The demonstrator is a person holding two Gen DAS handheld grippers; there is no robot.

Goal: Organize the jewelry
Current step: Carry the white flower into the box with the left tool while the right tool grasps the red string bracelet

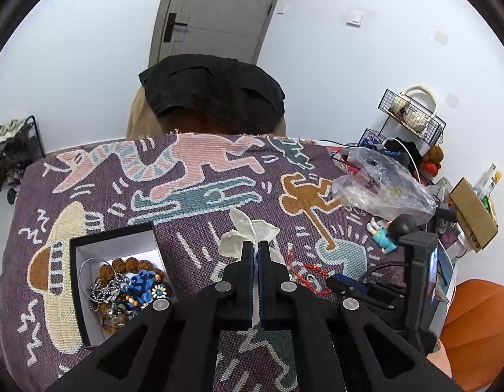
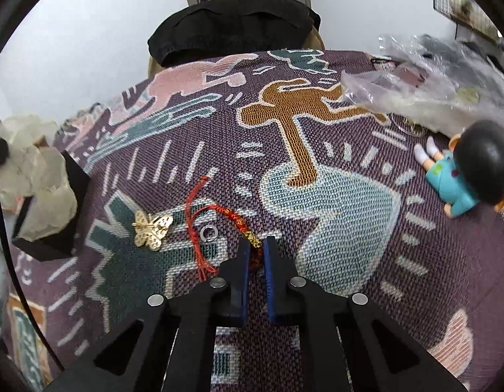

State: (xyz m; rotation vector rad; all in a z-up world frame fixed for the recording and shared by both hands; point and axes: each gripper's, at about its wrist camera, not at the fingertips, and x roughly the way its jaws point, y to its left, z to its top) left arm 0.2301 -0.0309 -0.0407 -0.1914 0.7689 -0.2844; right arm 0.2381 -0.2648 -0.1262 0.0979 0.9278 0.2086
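Observation:
My left gripper (image 1: 256,245) is shut on a crumpled white tissue (image 1: 248,233), held above the patterned cloth. To its left an open black box (image 1: 80,297) holds several bead bracelets and chains (image 1: 128,284). My right gripper (image 2: 256,245) is closed around the gold bead end of a red string bracelet (image 2: 216,215) lying on the cloth. A small silver ring (image 2: 209,232) lies inside the bracelet's loop. A gold butterfly brooch (image 2: 152,228) lies to the left. The red bracelet also shows in the left wrist view (image 1: 312,269), beside the right gripper's tips (image 1: 341,282).
A patterned woven cloth (image 2: 350,202) covers the table. A doll in a teal outfit (image 2: 461,176) and a clear plastic bag (image 2: 415,85) lie at the right. A chair with a black garment (image 1: 212,91) stands behind. Wire baskets (image 1: 412,114) and clutter fill the far right.

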